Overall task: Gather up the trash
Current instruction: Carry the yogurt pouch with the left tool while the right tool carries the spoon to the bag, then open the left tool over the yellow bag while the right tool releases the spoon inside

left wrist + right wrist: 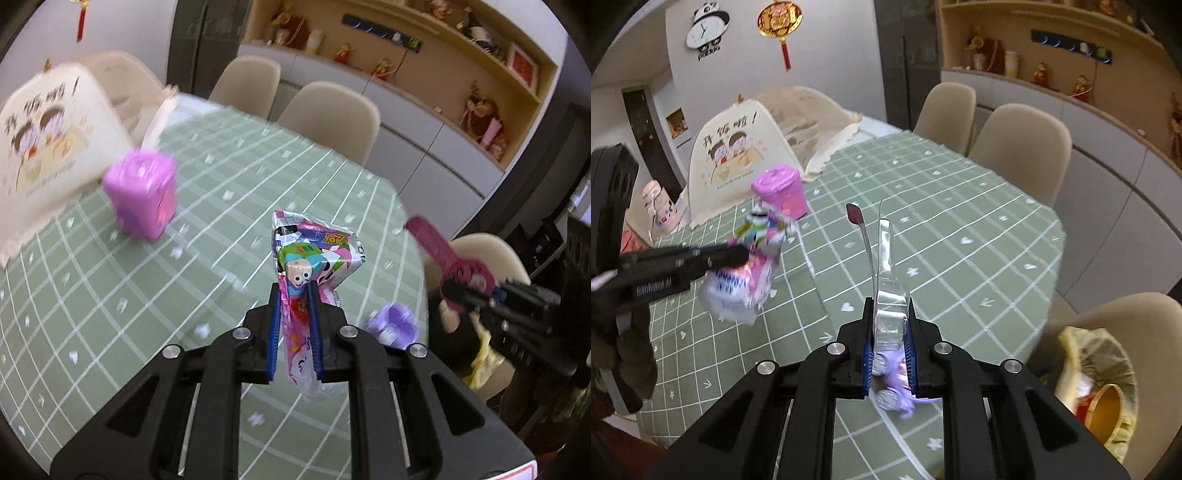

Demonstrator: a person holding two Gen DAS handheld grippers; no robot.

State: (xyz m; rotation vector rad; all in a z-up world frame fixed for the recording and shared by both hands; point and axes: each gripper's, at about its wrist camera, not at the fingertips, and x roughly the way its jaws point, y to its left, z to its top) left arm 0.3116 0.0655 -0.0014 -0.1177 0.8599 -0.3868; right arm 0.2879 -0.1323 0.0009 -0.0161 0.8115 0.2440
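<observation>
My left gripper (294, 291) is shut on a colourful cartoon snack wrapper (314, 251) and holds it above the green checked table (110, 295). The same wrapper (757, 258) and left gripper (738, 254) show at left in the right wrist view. My right gripper (888, 314) is shut on a clear plastic blister pack (888, 291) with a pink-tipped foil strip standing up from it. In the left wrist view the right gripper (458, 291) shows at right with a pink strip (432, 243). A small pink toy trash bin (142, 195) with its lid on stands on the table (781, 192).
A cream mesh food cover (735, 162) stands behind the bin. A purple crumpled wrapper (901, 384) lies on the table under my right gripper. Beige chairs (1019, 147) line the far side; one chair at right holds a yellow bag (1097, 373). Cabinets and shelves stand behind.
</observation>
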